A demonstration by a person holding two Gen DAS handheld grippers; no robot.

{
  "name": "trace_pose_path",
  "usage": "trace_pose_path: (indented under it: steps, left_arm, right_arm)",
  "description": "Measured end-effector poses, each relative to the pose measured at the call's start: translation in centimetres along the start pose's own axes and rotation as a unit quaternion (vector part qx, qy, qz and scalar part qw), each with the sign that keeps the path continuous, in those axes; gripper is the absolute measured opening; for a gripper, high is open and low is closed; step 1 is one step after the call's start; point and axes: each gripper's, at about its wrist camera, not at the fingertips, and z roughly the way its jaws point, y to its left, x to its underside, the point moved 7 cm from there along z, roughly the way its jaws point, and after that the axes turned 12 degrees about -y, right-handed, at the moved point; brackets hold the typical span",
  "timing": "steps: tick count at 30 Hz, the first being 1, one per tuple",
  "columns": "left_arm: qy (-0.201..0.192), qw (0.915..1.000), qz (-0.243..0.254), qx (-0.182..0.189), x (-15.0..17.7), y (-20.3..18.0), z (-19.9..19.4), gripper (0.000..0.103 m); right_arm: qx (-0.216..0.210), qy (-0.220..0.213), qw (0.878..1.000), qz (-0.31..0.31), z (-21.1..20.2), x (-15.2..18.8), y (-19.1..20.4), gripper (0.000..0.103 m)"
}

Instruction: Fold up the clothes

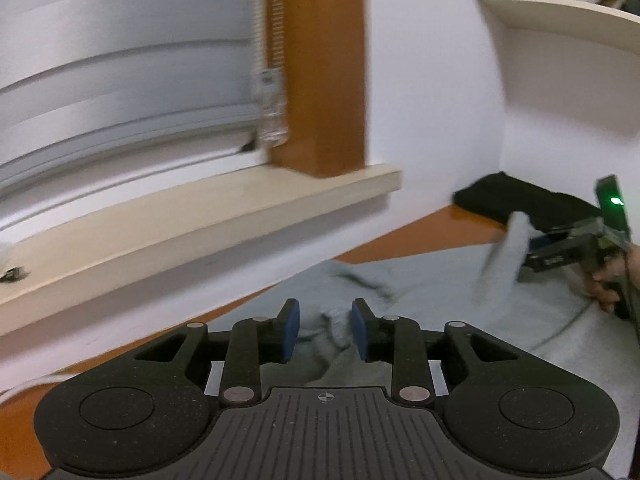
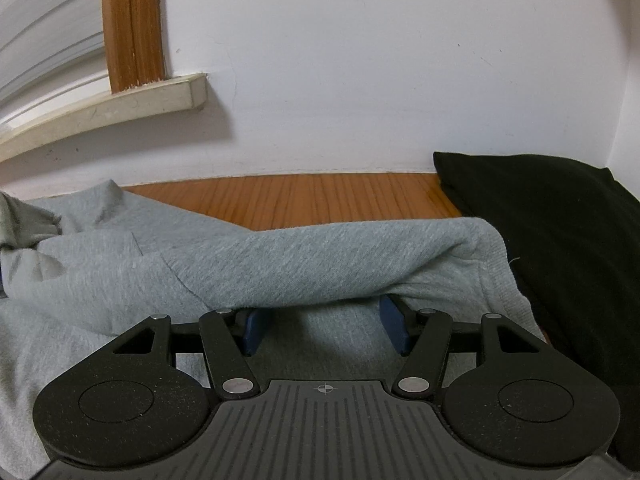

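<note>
Right claw [image 2: 324,322] under sideways-lying grey sleeve [image 2: 320,264], seemingly.

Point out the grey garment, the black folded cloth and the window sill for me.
grey garment [image 2: 280,256]: right wrist view, on the sleeve lying across.
black folded cloth [image 2: 540,216]: right wrist view, on its top face.
window sill [image 1: 208,216]: left wrist view, on its flat top.

soft grey knit garment [image 2: 280,256] on glossy wooden table [image 2: 320,196], matt black cloth [image 2: 540,208] beside.
</note>
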Motion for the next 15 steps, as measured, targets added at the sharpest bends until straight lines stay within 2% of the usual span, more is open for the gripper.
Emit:
trace_pose_path:
  steps: [4,7,8,9,11,12,15]
  left_arm:
    - [-0.03,0.9994,0.018,0.0,-0.4,-2.0,-0.4,0.028]
    - [-0.016,0.9994,0.029,0.013,-0.2,-3.4,0.1,0.028]
    - [-0.006,0.9993,0.035,0.014,0.1,-3.7,0.6,0.031]
    - [0.007,0.9989,0.045,0.013,0.6,-3.9,1.2,0.038]
    - [0.035,0.9968,0.072,0.008,1.9,-4.3,2.6,0.075]
    - [0.046,0.9953,0.086,0.002,2.5,-4.4,3.1,0.076]
    - [0.064,0.9906,0.119,-0.021,3.7,-4.0,4.1,0.049]
  right_arm:
    - [0.0,0.0,1.0,0.0,0.0,0.0,0.0,0.059]
    - [0.0,0.0,1.0,0.001,0.0,0.0,0.0,0.059]
    - [0.0,0.0,1.0,0.001,0.0,0.0,0.0,0.059]
    - [-0.001,0.0,1.0,0.001,0.0,0.0,0.0,0.059]
    - [0.0,-0.001,1.0,0.0,0.0,0.0,0.0,0.059]
    - [0.0,-0.001,1.0,0.0,0.0,0.0,0.0,0.059]
    - [0.0,-0.001,1.0,0.0,0.1,0.0,0.0,0.059]
